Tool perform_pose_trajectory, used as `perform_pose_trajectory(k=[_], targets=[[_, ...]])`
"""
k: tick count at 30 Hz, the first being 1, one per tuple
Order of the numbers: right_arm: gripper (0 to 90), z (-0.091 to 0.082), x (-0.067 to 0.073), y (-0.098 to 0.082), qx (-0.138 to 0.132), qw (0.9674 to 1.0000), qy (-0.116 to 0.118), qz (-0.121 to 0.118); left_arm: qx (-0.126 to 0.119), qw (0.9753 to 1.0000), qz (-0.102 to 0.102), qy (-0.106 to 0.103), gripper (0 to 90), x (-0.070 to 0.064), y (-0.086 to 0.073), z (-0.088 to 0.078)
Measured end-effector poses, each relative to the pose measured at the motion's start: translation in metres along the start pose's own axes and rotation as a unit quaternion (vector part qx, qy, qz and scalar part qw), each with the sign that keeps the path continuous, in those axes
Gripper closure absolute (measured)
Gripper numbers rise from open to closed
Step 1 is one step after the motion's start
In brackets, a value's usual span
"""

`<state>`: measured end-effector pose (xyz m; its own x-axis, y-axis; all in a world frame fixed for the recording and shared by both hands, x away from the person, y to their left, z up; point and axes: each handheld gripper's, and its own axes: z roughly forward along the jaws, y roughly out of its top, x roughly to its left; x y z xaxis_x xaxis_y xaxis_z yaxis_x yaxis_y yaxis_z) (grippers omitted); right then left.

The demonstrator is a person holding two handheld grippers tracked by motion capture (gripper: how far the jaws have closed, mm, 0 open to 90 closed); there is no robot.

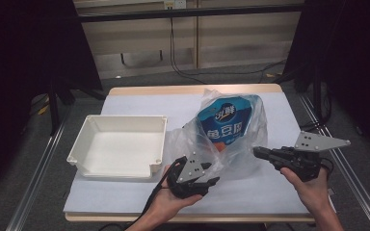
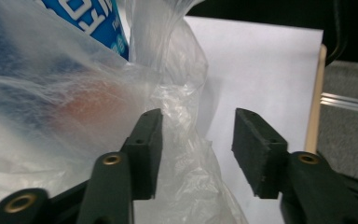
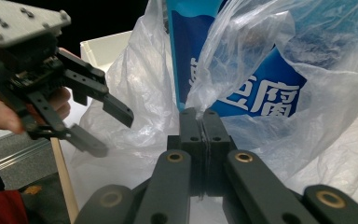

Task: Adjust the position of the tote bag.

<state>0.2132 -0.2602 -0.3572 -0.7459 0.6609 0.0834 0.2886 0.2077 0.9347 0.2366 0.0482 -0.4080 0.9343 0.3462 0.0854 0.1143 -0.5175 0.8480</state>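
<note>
A clear plastic bag (image 1: 238, 156) stands at the middle of the table with a blue snack package (image 1: 226, 122) upright inside it. My right gripper (image 1: 256, 152) is at the bag's right side; in the right gripper view its jaws (image 3: 204, 119) are shut on a pinched strand of the bag's film (image 3: 214, 60), in front of the package (image 3: 261, 93). My left gripper (image 1: 211, 173) is at the bag's near left corner. Its jaws (image 2: 198, 126) stand open around a loose fold of the bag (image 2: 182, 107), which lies against the left pad (image 2: 153, 140) and well clear of the right one.
An empty white tray (image 1: 120, 119) sits left of the bag, close to my left hand. The white-covered table (image 1: 139, 103) has bare surface behind the tray and along the front edge. Black stands and cables lie beyond the far edge.
</note>
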Motion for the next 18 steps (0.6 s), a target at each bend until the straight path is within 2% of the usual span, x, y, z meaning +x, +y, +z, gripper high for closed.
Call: perform_pose_trajectory(k=[1,2,3,4,6,7,11,13,16,18], targets=[[89.7,0.0,0.0,0.0,0.001,1.0,-0.002,-0.002,0.008,0.9999,0.004,0.008,57.3,0.001,-0.001,0.002],[89.7,0.0,0.0,0.0,0.001,1.0,-0.002,-0.002,0.013,0.9999,-0.002,0.01,57.3,0.002,-0.002,0.005],[89.7,0.0,0.001,0.0,0.001,1.0,0.001,-0.002,0.017,0.9998,-0.007,0.004,59.7,0.004,-0.003,0.006],[89.7,0.0,0.001,0.0,0.001,1.0,0.001,-0.003,0.031,0.9994,-0.01,0.01,61.3,0.005,-0.008,0.009],[89.7,0.0,0.001,0.001,0.001,1.0,0.001,-0.003,0.035,0.9993,-0.014,0.006,64.0,0.006,-0.009,0.01],[89.8,0.0,0.0,0.0,0.0,1.0,0.002,-0.003,0.031,0.9993,-0.02,-0.001,64.0,0.007,-0.012,0.01],[89.8,-0.001,0.0,0.0,0.001,1.0,0.001,0.0,0.037,0.999,-0.024,-0.003,68.0,0.008,-0.016,0.013],[89.9,0.0,-0.001,0.0,0.001,1.0,0.002,-0.002,0.04,0.9991,-0.016,-0.001,74.6,0.008,-0.016,0.013],[90.0,0.0,0.0,0.0,0.001,1.0,0.005,-0.002,0.033,0.9992,-0.021,-0.005,82.2,0.007,-0.016,0.012],[90.0,0.0,0.0,0.0,0.001,1.0,0.005,-0.003,0.034,0.999,-0.022,-0.016,83.0,0.007,-0.016,0.01]])
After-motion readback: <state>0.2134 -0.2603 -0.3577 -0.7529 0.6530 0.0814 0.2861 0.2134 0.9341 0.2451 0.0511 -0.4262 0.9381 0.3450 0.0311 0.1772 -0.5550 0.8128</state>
